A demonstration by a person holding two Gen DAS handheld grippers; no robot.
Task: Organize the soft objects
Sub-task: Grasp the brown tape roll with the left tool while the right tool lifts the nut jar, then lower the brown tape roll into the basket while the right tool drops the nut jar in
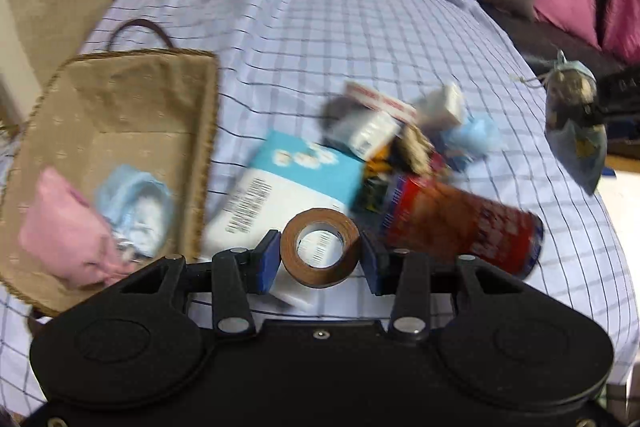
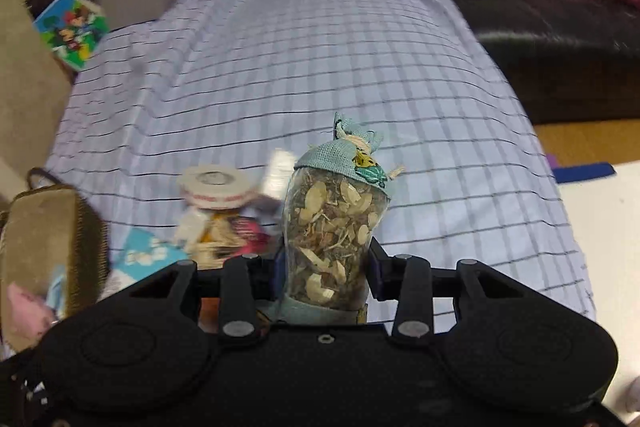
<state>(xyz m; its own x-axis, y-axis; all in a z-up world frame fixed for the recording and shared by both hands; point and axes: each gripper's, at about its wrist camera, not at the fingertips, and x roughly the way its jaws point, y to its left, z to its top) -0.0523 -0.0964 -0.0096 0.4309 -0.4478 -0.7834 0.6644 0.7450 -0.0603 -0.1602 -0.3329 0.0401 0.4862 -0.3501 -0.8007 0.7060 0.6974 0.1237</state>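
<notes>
Potpourri sachet [image 2: 334,227] sits clamped in the right gripper [image 2: 328,273], lifted off the cloth, probably for the basket [image 1: 206,131] at the left edge, while the left gripper [image 1: 320,261] frames a brown tape roll [image 1: 320,247], grip uncertain.
</notes>
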